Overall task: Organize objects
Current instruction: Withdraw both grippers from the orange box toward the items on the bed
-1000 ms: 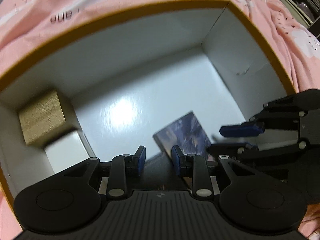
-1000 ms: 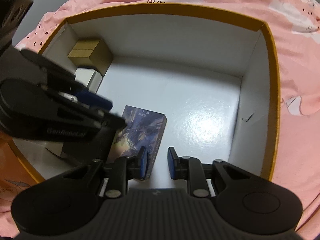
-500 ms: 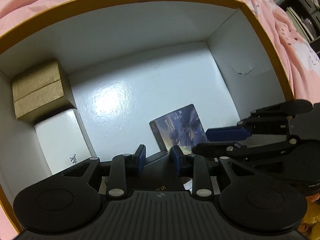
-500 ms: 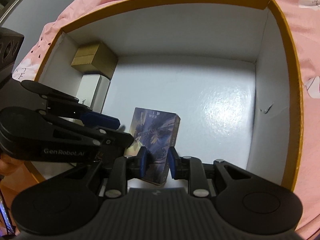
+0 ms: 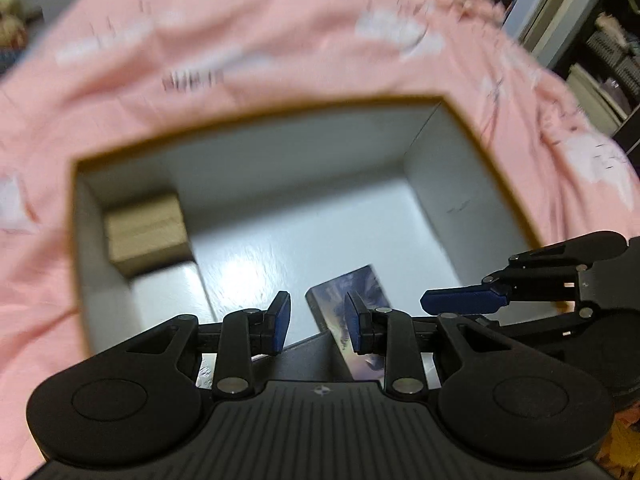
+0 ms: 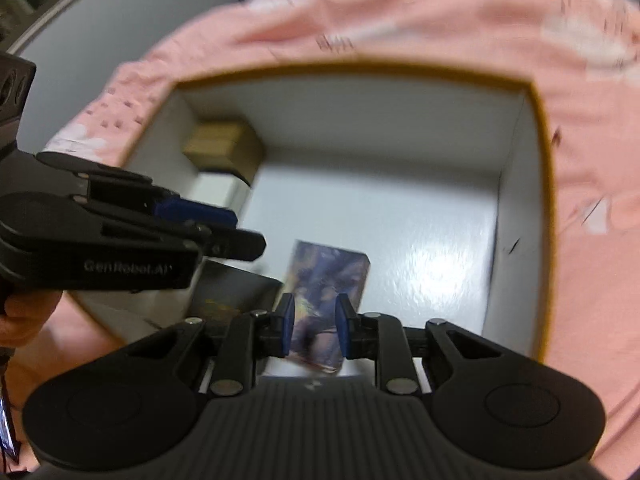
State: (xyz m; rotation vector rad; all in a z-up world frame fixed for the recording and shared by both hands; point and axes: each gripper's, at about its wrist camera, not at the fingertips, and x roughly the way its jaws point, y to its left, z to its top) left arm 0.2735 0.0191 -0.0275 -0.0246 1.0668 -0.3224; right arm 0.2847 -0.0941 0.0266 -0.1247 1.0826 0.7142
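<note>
A white storage box with a mustard rim [image 5: 492,168] [image 6: 544,152] sits on pink bedding. Inside it lie a purple illustrated card box [image 5: 344,284] [image 6: 328,272], a black box [image 6: 232,288] [image 5: 308,360], a gold box [image 5: 146,232] [image 6: 224,148] and a white box [image 5: 168,296] [image 6: 216,188]. My left gripper [image 5: 316,322] is open and empty above the box's near edge. My right gripper [image 6: 314,328] is open and empty above the purple card box, with nothing held between its pads.
Pink patterned bedding [image 5: 280,48] [image 6: 400,20] surrounds the box. Shelves with stacked items [image 5: 600,68] stand at the far right. The floor of the box to the right of the card box [image 6: 420,240] is bare.
Both grippers have pulled up and back from the box, so more bedding shows. The purple card box stays on the box floor, and the right jaws stand wider apart.
</note>
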